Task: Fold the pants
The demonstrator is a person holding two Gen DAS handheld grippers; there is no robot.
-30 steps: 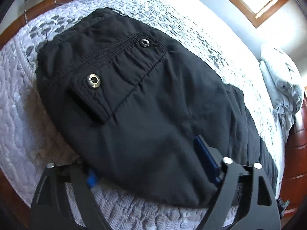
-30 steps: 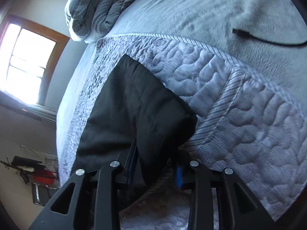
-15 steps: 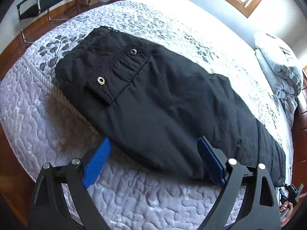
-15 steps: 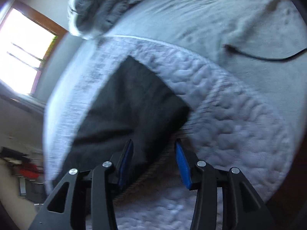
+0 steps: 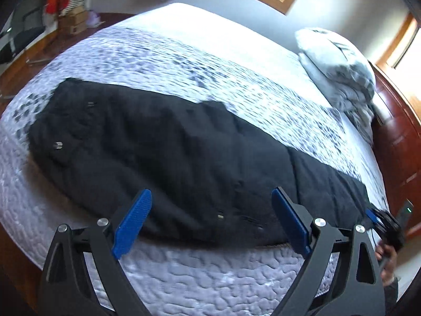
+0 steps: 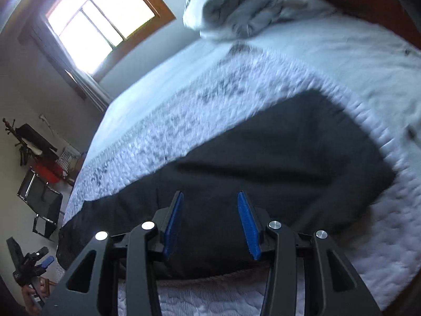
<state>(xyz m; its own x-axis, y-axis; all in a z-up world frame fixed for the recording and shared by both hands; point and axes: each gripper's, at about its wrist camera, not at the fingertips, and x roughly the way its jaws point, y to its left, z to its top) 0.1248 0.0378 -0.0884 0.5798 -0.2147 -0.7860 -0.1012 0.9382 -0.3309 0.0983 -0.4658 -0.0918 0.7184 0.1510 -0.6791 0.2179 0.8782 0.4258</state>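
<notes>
Both grippers, left gripper [image 5: 210,218] & right gripper [image 6: 211,221], hover w/ jaws wide, holding nothing; pants [image 5: 163,152] lie mid-frame on bed [image 5: 210,276]. Grab hem & waist evenly, keep edges aligned.

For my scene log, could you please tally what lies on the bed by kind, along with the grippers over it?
Black pants: 1
Bundled grey-white bedding: 1
Grippers, both open, holding nothing: 2 (left gripper, right gripper)
Total: 4
</notes>
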